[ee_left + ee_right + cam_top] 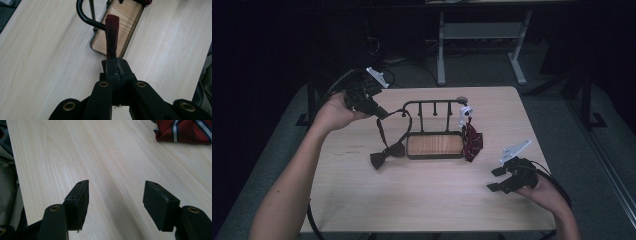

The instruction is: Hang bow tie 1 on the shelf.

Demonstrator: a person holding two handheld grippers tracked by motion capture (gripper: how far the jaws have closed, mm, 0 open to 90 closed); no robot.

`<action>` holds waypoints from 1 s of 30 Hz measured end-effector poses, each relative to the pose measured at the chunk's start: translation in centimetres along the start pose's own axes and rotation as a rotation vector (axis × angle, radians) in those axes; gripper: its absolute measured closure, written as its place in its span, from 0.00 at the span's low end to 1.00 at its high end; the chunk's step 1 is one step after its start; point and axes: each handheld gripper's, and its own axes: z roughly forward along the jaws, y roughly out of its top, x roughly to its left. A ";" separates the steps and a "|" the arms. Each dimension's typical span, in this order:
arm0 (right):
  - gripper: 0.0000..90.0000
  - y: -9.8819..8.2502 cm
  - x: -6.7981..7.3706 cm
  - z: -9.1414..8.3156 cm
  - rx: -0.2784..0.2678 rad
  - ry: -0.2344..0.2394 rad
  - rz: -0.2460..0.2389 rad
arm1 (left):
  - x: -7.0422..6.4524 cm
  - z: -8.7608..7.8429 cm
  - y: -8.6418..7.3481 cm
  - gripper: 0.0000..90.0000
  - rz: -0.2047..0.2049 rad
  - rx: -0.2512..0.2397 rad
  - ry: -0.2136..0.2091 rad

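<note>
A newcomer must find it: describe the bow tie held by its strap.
On the pale wooden table, find the black wire rack with a wooden base. The dark maroon bow tie lies left of it, strap clamped in the left gripper. Its neighbour on the right is striped.

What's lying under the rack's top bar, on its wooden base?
The wooden base looks bare under the rack. A bow tie lies left of it, its strap clamped in the left gripper; a striped tie covers the base's right edge.

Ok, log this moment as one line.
left gripper: shut on dark red bow-tie strap | strap over black metal rack | right gripper: open, above light wooden table
</note>
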 end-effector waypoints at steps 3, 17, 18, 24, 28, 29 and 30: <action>0.41 0.0 0.0 0.0 0.001 0.000 0.003 | 0.4 0.2 0.1 0.99 -0.013 0.006 0.006; 0.41 0.0 0.1 -0.1 -0.003 -0.001 -0.005 | 1.7 1.0 0.5 0.99 -0.058 0.034 0.010; 0.41 0.0 0.1 -0.1 -0.003 0.000 -0.005 | 1.8 1.0 0.5 0.99 -0.060 0.035 0.011; 0.41 0.0 0.1 -0.1 -0.002 0.000 -0.006 | 1.9 1.5 0.7 0.97 -0.068 0.051 0.015; 0.41 0.0 0.2 -0.2 -0.005 0.004 0.002 | 1.9 1.5 0.8 0.93 -0.070 0.053 0.018; 0.41 0.0 0.2 -0.3 -0.005 0.002 0.001 | 1.9 1.5 0.7 0.93 -0.069 0.053 0.019; 0.41 -0.1 0.1 -0.3 -0.005 -0.002 -0.005 | 1.9 1.4 0.7 0.93 -0.070 0.053 0.020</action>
